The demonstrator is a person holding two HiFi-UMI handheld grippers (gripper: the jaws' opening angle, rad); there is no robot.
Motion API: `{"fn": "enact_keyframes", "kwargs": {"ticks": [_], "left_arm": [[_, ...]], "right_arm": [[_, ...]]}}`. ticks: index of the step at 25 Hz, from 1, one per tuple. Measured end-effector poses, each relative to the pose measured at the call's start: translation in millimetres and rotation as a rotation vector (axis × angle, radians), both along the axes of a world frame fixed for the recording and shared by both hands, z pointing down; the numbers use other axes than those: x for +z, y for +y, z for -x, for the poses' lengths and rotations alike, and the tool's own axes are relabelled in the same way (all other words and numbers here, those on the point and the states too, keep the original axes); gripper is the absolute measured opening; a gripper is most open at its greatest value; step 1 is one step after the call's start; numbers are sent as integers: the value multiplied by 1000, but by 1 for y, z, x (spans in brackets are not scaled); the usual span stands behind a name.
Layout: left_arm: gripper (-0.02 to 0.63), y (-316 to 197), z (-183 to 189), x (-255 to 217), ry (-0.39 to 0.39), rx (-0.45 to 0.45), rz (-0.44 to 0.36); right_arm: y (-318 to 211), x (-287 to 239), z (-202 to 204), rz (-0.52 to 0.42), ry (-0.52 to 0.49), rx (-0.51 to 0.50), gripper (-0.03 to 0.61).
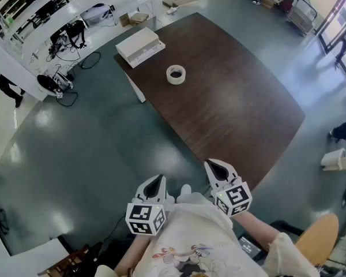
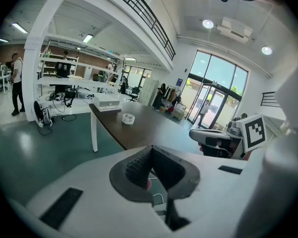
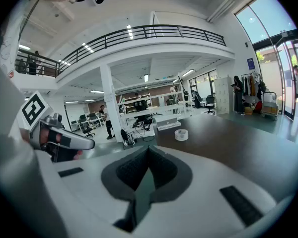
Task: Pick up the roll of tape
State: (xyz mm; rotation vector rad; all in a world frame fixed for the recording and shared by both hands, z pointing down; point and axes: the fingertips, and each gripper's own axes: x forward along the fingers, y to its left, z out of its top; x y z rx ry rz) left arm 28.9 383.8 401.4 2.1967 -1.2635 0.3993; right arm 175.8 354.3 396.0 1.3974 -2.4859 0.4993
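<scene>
The roll of tape (image 1: 176, 74) is a whitish ring lying flat on the far part of the dark brown table (image 1: 236, 108). It shows small in the left gripper view (image 2: 128, 118) and in the right gripper view (image 3: 181, 135). Both grippers are held close to the person's body, off the table's near edge and far from the tape. My left gripper (image 1: 157, 179) (image 2: 150, 150) is shut with nothing in it. My right gripper (image 1: 215, 165) (image 3: 148, 150) is also shut and empty, its tip just at the table's near corner.
A flat white box (image 1: 139, 46) lies at the table's far left corner, behind the tape. Cables and gear (image 1: 60, 82) lie on the grey-green floor to the left. An orange chair seat (image 1: 317, 238) stands at lower right. A person (image 2: 16, 83) stands by distant shelves.
</scene>
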Motion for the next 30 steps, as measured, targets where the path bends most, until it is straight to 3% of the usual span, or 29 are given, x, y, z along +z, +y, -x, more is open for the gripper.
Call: {"fn": "enact_keyframes", "kwargs": {"ticks": [5, 15, 23, 30], "left_arm": [[5, 9, -11, 1, -1, -34, -9], [5, 5, 1, 9, -11, -123, 14], [5, -63, 25, 25, -6, -112, 29], [5, -157, 63, 27, 12, -70, 38]], "right_arm": [[8, 4, -12, 0, -7, -28, 6], [-3, 26, -11, 52, -27, -78, 6], [-68, 44, 15, 98, -47, -76, 6], [-148, 53, 47, 126, -31, -29, 6]]}}
